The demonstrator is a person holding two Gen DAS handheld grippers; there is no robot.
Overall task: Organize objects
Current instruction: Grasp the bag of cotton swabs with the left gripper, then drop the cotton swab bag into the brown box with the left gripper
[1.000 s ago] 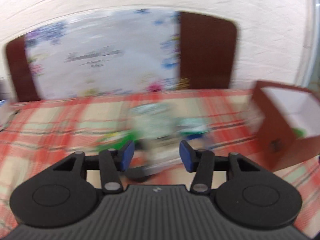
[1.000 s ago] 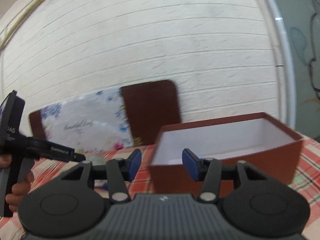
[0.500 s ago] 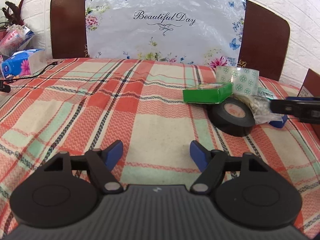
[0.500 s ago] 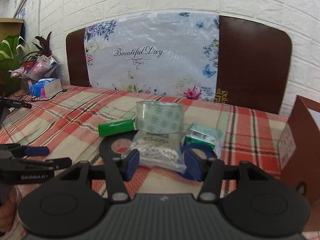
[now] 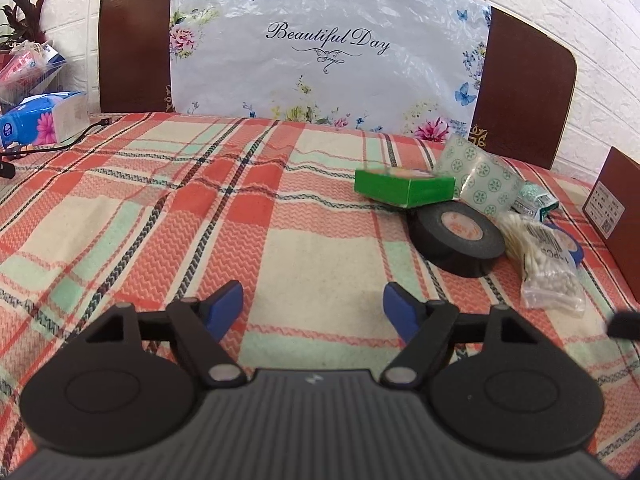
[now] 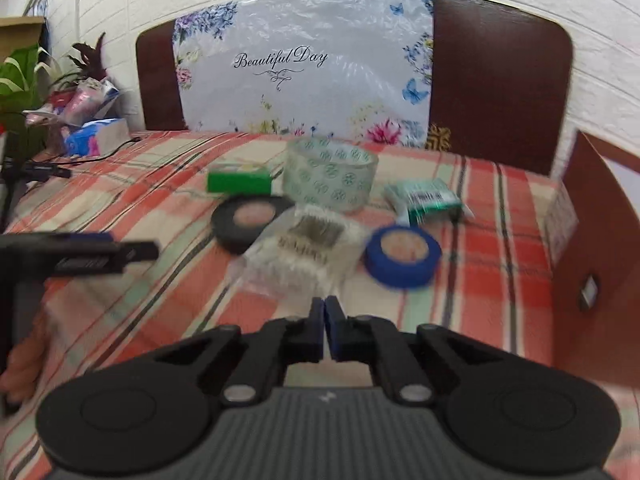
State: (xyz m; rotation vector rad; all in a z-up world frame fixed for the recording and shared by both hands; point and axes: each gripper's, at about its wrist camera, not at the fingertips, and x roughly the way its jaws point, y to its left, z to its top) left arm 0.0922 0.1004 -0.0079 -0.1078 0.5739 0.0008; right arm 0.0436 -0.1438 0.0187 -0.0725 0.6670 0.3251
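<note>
A cluster of items lies on the plaid cloth: a green box, a black tape roll, a clear patterned tape roll, a bag of cotton swabs, a blue tape roll and a green packet. My left gripper is open and empty, left of the cluster. My right gripper is shut and empty, just in front of the swab bag. The left gripper also shows in the right wrist view.
A brown box with a white inside stands at the right edge. A headboard with a floral sheet backs the bed. Tissue packs, a cable and plants sit at far left.
My right gripper has closed and moved nearer the swab bag. My left gripper has opened wider and shifted slightly; the right gripper's finger has left its view.
</note>
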